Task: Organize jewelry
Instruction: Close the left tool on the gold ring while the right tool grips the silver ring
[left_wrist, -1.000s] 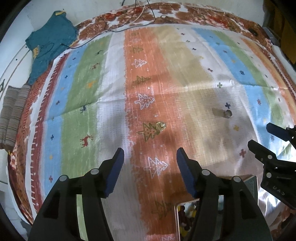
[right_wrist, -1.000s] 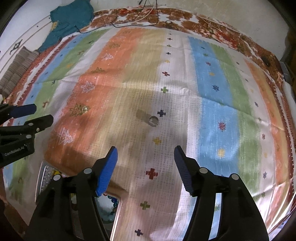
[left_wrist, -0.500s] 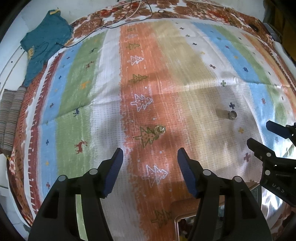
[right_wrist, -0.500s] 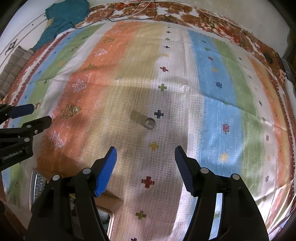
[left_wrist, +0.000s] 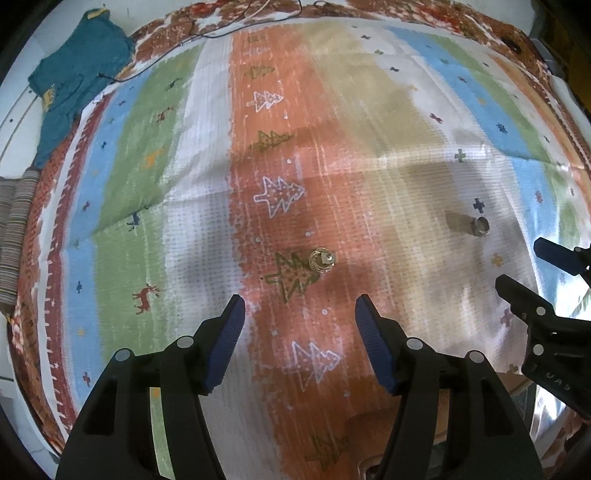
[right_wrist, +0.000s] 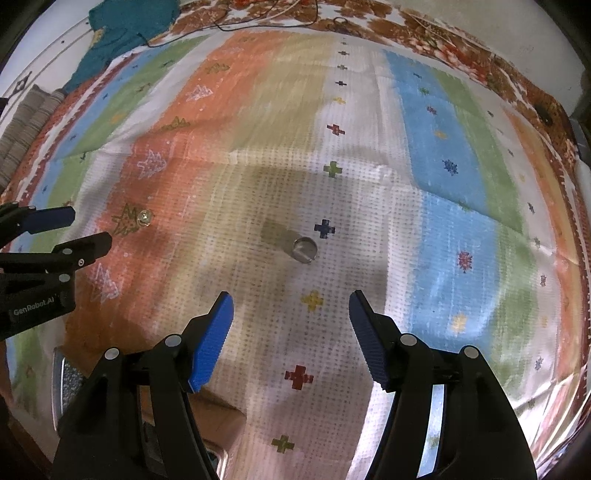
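Observation:
A gold ring (left_wrist: 322, 260) lies on the orange stripe of the striped cloth (left_wrist: 207, 147), just beyond my left gripper (left_wrist: 299, 321), which hangs open above the cloth with nothing between its blue pads. A silver ring (right_wrist: 305, 250) rests on the pale stripe, a little ahead of my right gripper (right_wrist: 290, 314), also open and empty. The silver ring (left_wrist: 480, 225) shows at the right of the left wrist view, with the right gripper's fingers (left_wrist: 517, 291) near it. In the right wrist view the gold ring (right_wrist: 143, 218) sits by the left gripper's fingers (right_wrist: 88, 243).
A teal garment (left_wrist: 74, 85) lies at the cloth's far left corner beside a striped cushion (left_wrist: 14, 236). A thin cable (right_wrist: 258, 22) runs along the far edge. A tray rim (right_wrist: 64, 380) peeks out at the near edge under my grippers.
Both grippers have sunk toward the cloth and shifted forward; the two rings now sit closer to the fingertips, and the tray has slid mostly out of view below.

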